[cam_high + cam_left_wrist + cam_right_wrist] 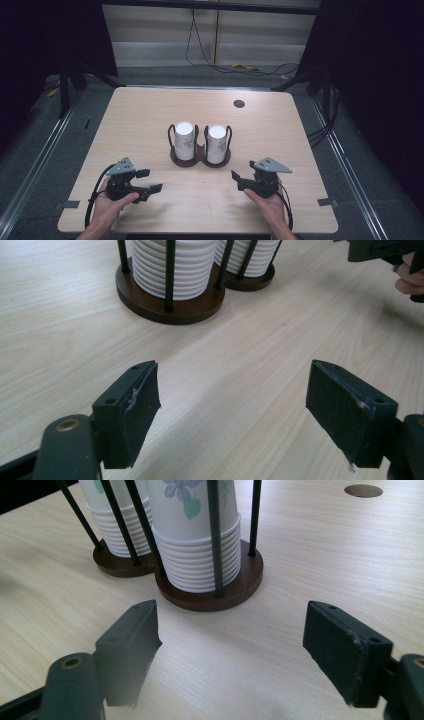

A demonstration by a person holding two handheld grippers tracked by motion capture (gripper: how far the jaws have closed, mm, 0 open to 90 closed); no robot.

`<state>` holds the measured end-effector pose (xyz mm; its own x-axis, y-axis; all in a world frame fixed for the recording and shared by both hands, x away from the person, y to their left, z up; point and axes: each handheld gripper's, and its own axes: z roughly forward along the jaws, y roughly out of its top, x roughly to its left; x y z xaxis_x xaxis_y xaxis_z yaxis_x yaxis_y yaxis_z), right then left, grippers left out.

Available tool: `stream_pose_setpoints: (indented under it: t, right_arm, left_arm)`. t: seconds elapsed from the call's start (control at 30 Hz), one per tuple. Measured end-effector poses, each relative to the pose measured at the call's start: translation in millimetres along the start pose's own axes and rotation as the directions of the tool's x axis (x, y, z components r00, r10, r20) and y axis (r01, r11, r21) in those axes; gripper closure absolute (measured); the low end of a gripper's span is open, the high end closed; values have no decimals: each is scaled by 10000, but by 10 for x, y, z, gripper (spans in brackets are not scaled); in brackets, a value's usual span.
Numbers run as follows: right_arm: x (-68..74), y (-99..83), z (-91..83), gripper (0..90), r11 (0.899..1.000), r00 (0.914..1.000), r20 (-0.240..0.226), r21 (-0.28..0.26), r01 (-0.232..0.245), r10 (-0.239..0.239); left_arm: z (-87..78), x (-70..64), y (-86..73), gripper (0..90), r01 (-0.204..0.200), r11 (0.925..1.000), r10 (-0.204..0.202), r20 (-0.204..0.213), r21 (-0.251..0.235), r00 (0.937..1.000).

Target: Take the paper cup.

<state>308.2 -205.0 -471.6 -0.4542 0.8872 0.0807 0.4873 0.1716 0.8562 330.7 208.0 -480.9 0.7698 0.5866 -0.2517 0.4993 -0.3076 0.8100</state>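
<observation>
A dark brown two-post cup holder with thin black rods stands at the middle of the wooden table. It carries two stacks of white flower-printed paper cups, bottoms up: the left stack and the right stack. My left gripper rests open near the front left, pointing toward the holder, nothing between its jaws. My right gripper is open at the front right, also empty. The right gripper view looks at the nearer stack and the holder's base just ahead.
A round cable hole sits in the table's far right part. Beyond the table's far edge, cables lie on the floor. In the left gripper view the person's other hand is at the top right.
</observation>
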Motion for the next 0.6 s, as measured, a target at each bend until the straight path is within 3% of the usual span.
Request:
stream_pose_setpoints:
  t: [0.1,0.33,0.6]
  right_arm:
    - [19,0,39,228,9997,9993,-333,187,-174,181]
    - [16,1,24,270,9990,9973,-664,343,-289,312]
    - [1,24,19,263,9988,9922,-1200,388,-305,350]
  left_arm:
    - [16,-32,19,205,-166,9999,165,71,20,9998]
    - [35,-14,37,197,-107,9999,111,493,-96,9987]
    - [78,9,37,197,-120,9999,122,452,-45,9989]
